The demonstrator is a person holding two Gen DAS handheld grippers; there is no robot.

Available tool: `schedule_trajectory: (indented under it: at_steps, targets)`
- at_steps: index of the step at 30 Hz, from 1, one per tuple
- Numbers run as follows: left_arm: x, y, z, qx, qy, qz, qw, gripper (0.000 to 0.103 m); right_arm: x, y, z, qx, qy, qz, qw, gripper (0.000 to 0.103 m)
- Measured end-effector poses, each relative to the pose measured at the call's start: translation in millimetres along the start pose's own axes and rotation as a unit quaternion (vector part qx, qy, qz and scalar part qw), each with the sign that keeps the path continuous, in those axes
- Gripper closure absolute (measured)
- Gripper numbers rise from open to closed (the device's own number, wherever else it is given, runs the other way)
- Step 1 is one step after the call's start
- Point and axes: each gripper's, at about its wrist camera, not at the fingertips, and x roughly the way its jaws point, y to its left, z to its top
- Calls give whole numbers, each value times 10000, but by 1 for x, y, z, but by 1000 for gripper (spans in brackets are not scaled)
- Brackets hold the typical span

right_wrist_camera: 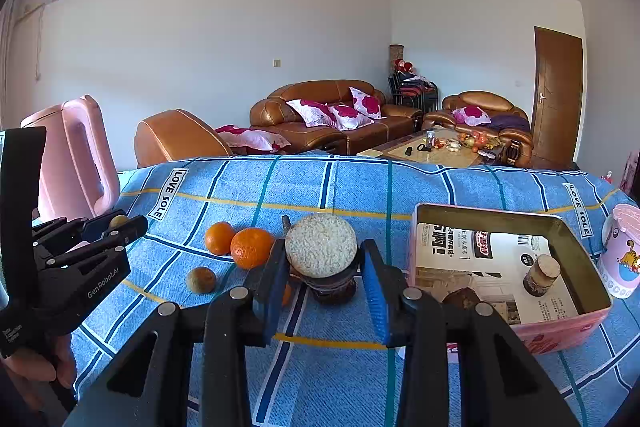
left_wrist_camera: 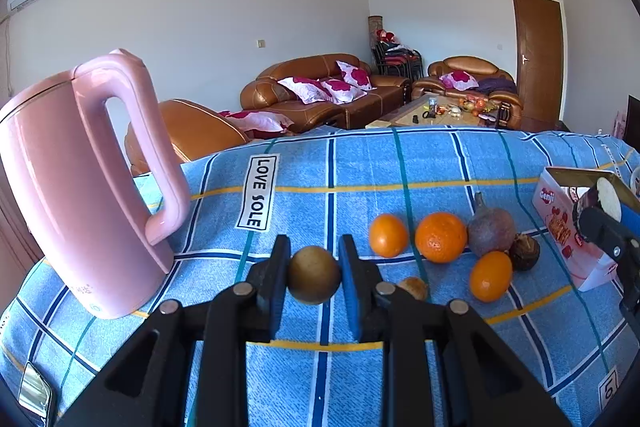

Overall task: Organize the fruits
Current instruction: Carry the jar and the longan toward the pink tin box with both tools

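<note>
My left gripper (left_wrist_camera: 314,261) is shut on a round brown-green fruit (left_wrist_camera: 314,275), held just above the blue checked cloth (left_wrist_camera: 360,163). The same gripper (right_wrist_camera: 119,222) shows at the left of the right wrist view. My right gripper (right_wrist_camera: 324,255) is shut on a dark-skinned cane piece (right_wrist_camera: 320,245) with a white cut end. Two oranges (right_wrist_camera: 219,237) (right_wrist_camera: 252,247) and a small brown fruit (right_wrist_camera: 201,279) lie on the cloth. A third orange (left_wrist_camera: 491,275), a purple fruit (left_wrist_camera: 491,231) and a dark brown one (left_wrist_camera: 524,251) lie beside them. The pink tin box (right_wrist_camera: 480,211) holds another cane piece (right_wrist_camera: 540,273) and a dark fruit (right_wrist_camera: 464,297).
A tall pink kettle (left_wrist_camera: 80,187) stands at the table's left edge. A pink cup (right_wrist_camera: 622,251) stands right of the tin. A person's hand (right_wrist_camera: 44,367) grips the left tool. Brown sofas (right_wrist_camera: 332,115) and a coffee table (right_wrist_camera: 436,151) lie beyond the table's far edge.
</note>
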Motion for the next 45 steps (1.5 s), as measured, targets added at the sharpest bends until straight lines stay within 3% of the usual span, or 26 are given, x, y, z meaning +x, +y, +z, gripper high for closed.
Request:
schedule_trajectory:
  at_steps: [12,22,45]
  targets:
    - [-18,-14,-5,25,-213,168,9996,76,-5,0,-4,-94,59,57,9999,65]
    - [-24,-19,-8,-218,-103,95,9997,76,-16,-13,-10,-122,98,93,9998,65]
    - [-34,-80,-10,-36,94,-163,9998,76,-28,-76,-13,1,95,-182,9998,65]
